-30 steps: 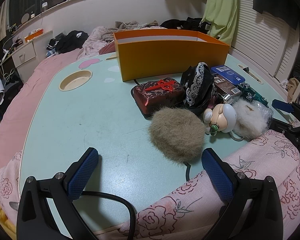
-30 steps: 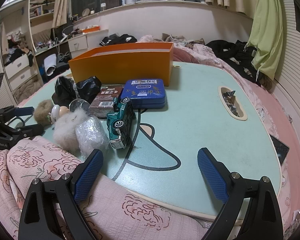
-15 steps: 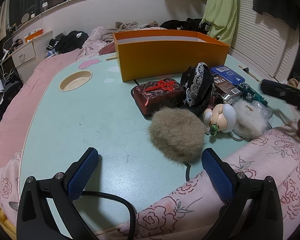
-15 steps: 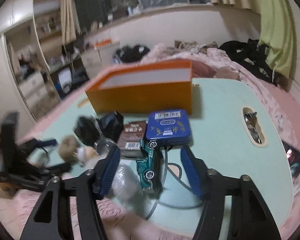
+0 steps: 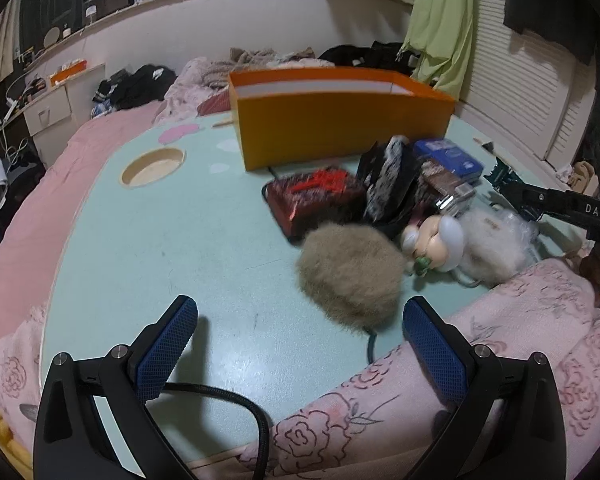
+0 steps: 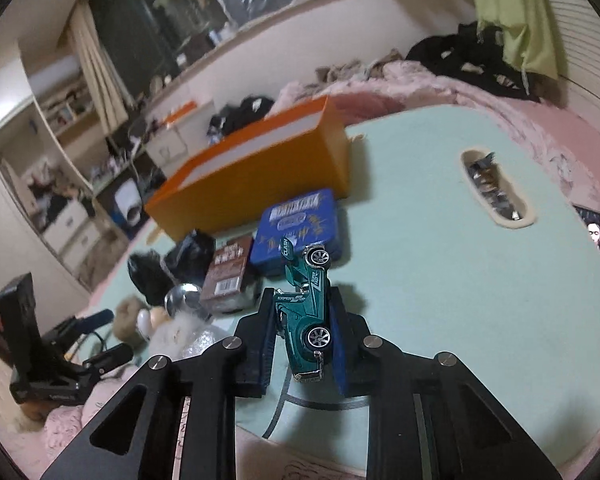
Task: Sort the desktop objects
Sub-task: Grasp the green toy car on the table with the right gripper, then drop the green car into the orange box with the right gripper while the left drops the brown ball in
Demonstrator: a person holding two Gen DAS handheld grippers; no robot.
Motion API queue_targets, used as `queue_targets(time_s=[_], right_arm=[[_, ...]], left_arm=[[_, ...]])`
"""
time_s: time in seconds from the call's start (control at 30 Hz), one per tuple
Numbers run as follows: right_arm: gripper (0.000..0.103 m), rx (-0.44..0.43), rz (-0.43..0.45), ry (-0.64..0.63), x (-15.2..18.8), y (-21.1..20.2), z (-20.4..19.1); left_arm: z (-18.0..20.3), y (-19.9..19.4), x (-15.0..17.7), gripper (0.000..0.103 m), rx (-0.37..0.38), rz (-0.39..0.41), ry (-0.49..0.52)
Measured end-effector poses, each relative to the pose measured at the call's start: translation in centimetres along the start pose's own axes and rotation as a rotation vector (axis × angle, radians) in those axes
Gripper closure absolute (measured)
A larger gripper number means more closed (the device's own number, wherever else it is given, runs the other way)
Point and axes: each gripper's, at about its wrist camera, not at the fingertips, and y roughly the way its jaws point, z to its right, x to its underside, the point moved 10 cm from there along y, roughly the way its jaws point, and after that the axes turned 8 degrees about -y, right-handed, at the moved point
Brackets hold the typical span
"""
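My right gripper (image 6: 302,300) is shut on a green toy car (image 6: 306,312), lifted off the mint table (image 6: 440,300) with its side and wheels facing me. Behind it lie a blue tin (image 6: 298,230), a brown box (image 6: 226,276) and the open orange box (image 6: 256,168). In the left wrist view my left gripper (image 5: 300,320) is open and holds nothing, low over the table's near edge, just short of a brown fur puff (image 5: 350,278). A red case (image 5: 316,200), a black lace pouch (image 5: 388,180), a small doll head (image 5: 436,240) and a white fur puff (image 5: 488,244) cluster beyond it.
A pink floral blanket (image 5: 440,400) covers the near edge. The table has a round recess (image 5: 152,166) at left and an oval one (image 6: 496,192) with small items at right. A black cable (image 5: 228,396) runs under my left gripper. Bedding and clothes lie behind the table.
My right gripper has closed on the green toy car and raised it, rolling so the view tilts. The left gripper has stayed in place and open.
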Motion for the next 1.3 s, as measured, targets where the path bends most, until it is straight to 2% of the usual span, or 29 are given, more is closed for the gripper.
queue_targets(time_s=[0.1, 0.17, 0.23, 0.27, 0.3, 0.33, 0.4, 0.5, 0.57, 0.67, 0.77, 0.9, 0.93, 0.97, 1.0, 1.07, 1.1, 1.2, 1.27, 1.3], right_arm=[[0.080, 0.003, 0.046, 0.001, -0.6, -1.1, -0.1], [0.080, 0.005, 0.052, 0.005, -0.8, -1.2, 0.0], [0.080, 0.001, 0.049, 0.011, -0.8, -1.2, 0.2], [0.080, 0.002, 0.046, 0.012, -0.8, -1.2, 0.2], [0.080, 0.002, 0.043, 0.011, -0.9, -1.1, 0.4], [0.080, 0.007, 0.039, 0.007, -0.9, -1.1, 0.3], [0.080, 0.010, 0.031, -0.009, -1.3, -0.9, 0.1], [0.080, -0.001, 0.030, -0.033, -2.8, -0.5, -0.6], [0.080, 0.006, 0.051, -0.062, -5.0, -0.3, -1.2], [0.080, -0.004, 0.087, -0.070, -9.2, 0.8, -2.1], [0.080, -0.005, 0.080, -0.076, -12.4, 3.2, -2.7], [0.080, 0.035, 0.031, -0.084, -14.0, 7.6, -2.3], [0.071, 0.057, 0.000, -0.079, -13.5, 9.0, -1.8], [0.050, 0.077, -0.030, -0.077, -12.9, 9.7, -1.4], [0.047, 0.079, -0.038, -0.089, -12.5, 10.3, -1.1], [0.046, 0.122, -0.021, -0.159, -11.8, 10.2, -1.6], [0.046, 0.143, -0.022, -0.190, -11.4, 10.1, -1.8], [0.046, 0.171, -0.034, -0.256, -10.9, 10.3, -2.3], [0.046, 0.168, -0.037, -0.257, -10.9, 10.4, -2.1], [0.046, 0.161, -0.034, -0.244, -10.9, 10.3, -1.9]], left_arm=[[1.2, -0.8, -1.7, 0.001, 0.022, 0.034, 0.023], [1.8, -0.8, -2.7, 0.007, 0.032, 0.043, 0.030], [2.1, 0.0, -3.2, 0.015, 0.030, 0.018, 0.034], [2.2, 0.9, -3.2, 0.021, 0.026, -0.010, 0.037], [2.0, 1.6, -2.9, 0.040, 0.026, -0.033, 0.035], [2.0, 2.5, -2.2, 0.060, 0.034, -0.090, 0.028], [2.0, 2.9, -2.1, 0.063, 0.036, -0.078, 0.029], [2.1, 3.2, -2.2, 0.063, 0.066, -0.070, 0.022], [2.3, 3.4, -3.4, 0.063, 0.073, -0.062, 0.035], [2.5, 3.0, -7.7, 0.063, 0.063, 0.014, 0.034], [3.3, 3.0, -13.2, 0.063, 0.084, 0.093, 0.015], [2.7, 7.2, -18.9, 0.062, 0.058, 0.115, -0.060], [2.3, 8.3, -19.3, 0.049, 0.045, 0.108, -0.069], [1.5, 10.1, -19.1, 0.038, 0.007, 0.070, -0.083], [0.3, 11.4, -18.4, 0.022, -0.043, 0.018, -0.104], [-0.7, 12.8, -17.0, 0.020, -0.079, -0.028, -0.121], [-0.8, 13.1, -16.7, 0.019, -0.035, -0.017, -0.148], [-1.8, 13.8, -15.7, 0.013, 0.049, -0.051, -0.251], [-2.7, 14.3, -15.2, 0.013, 0.033, -0.078, -0.278], [-2.9, 14.0, -15.4, 0.013, 0.017, -0.061, -0.269]])
